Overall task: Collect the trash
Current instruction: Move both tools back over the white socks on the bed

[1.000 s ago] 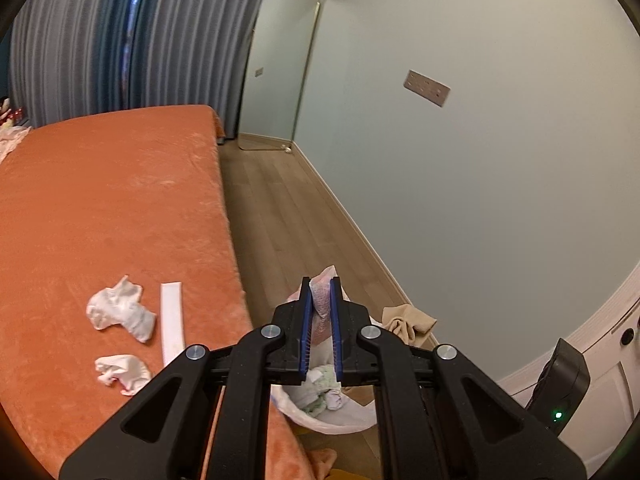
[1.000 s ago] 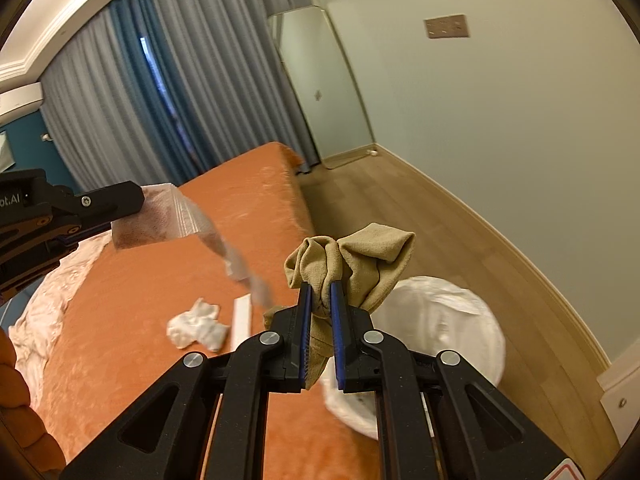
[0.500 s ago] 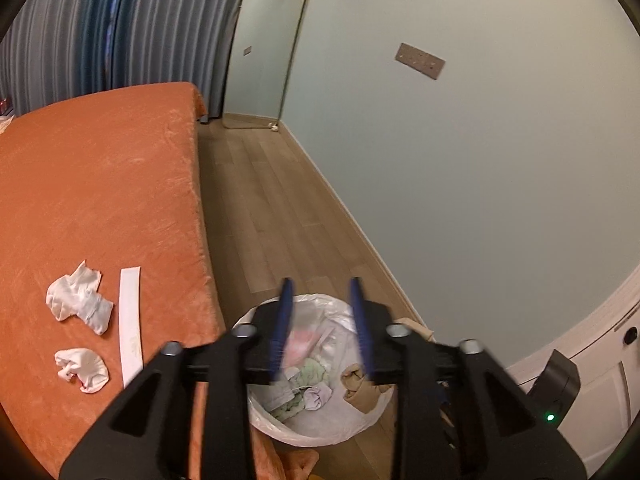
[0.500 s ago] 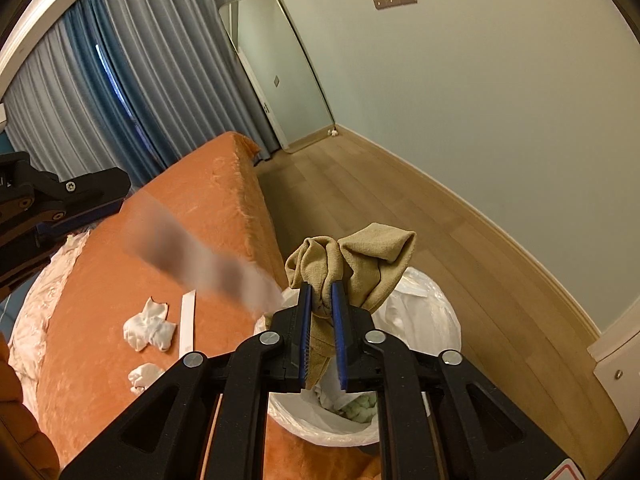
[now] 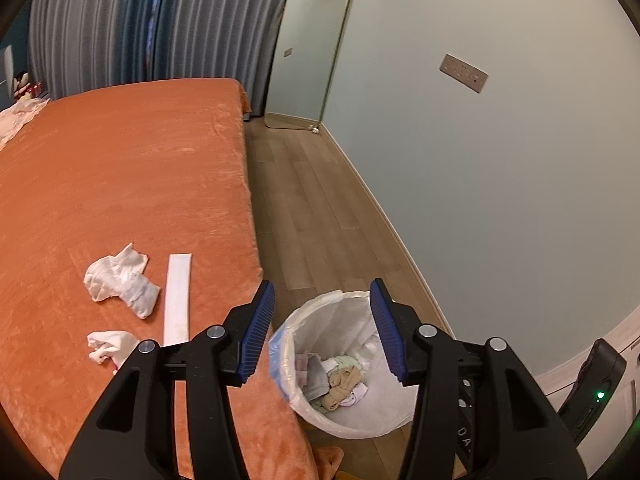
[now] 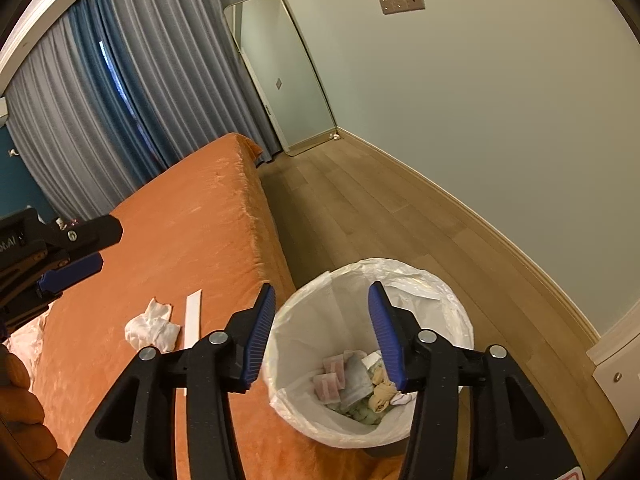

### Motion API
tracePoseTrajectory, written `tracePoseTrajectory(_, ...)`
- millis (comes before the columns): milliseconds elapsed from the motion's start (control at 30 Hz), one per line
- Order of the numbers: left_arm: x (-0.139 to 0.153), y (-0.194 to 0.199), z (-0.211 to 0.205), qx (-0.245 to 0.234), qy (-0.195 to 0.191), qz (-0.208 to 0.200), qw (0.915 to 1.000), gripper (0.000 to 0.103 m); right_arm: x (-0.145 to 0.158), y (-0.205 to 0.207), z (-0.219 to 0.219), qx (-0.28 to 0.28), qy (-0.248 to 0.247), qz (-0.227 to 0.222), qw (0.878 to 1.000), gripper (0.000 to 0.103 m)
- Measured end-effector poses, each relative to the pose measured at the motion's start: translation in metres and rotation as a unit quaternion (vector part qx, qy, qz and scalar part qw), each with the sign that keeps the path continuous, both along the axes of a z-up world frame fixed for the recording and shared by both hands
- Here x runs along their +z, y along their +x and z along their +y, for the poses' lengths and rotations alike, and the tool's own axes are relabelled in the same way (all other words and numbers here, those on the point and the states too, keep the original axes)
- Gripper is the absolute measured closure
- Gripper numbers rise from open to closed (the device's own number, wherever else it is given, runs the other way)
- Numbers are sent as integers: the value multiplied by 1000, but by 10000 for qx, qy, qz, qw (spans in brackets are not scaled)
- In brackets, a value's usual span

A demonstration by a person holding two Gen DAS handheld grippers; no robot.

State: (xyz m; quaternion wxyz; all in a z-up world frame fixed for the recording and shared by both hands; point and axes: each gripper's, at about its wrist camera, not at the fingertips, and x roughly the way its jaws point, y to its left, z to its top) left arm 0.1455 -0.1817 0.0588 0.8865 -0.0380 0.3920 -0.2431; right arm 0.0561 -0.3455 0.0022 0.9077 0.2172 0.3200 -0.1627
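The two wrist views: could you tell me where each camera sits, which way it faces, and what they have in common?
Left wrist: rides the left gripper, tilted down over the lined trash bin beside the orange bed; its own fingers show, jaws opening, nothing between them.
Right wrist: rides the right gripper, tilted down over the bin; own jaws opening and empty, left gripper at the left edge.
Shared: bin, bed, crumpled tissue, white strip, mirror, wall.

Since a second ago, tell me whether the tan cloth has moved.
Yes. The tan cloth left the right claw, whose jaws are opening with nothing between them, and dropped into the trash bin beside the bed.
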Motion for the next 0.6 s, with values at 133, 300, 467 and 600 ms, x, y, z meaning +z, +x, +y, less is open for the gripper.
tracePoseTrajectory(133,-2,0,24,221,0,43,9997,56,4,4,19,171,-48,-8,9998,55)
tracePoseTrajectory(300,-7,0,53,468,15,108,9988,56,7,8,44,407,-114,3,9991,54)
tracePoseTrajectory(467,-13,3,83,747,51,175,9970,56,10,12,71,645,-162,26,9978,54)
tracePoseTrajectory(600,-20,6,108,1002,46,271,9946,56,12,16,91,838,-201,47,9963,54)
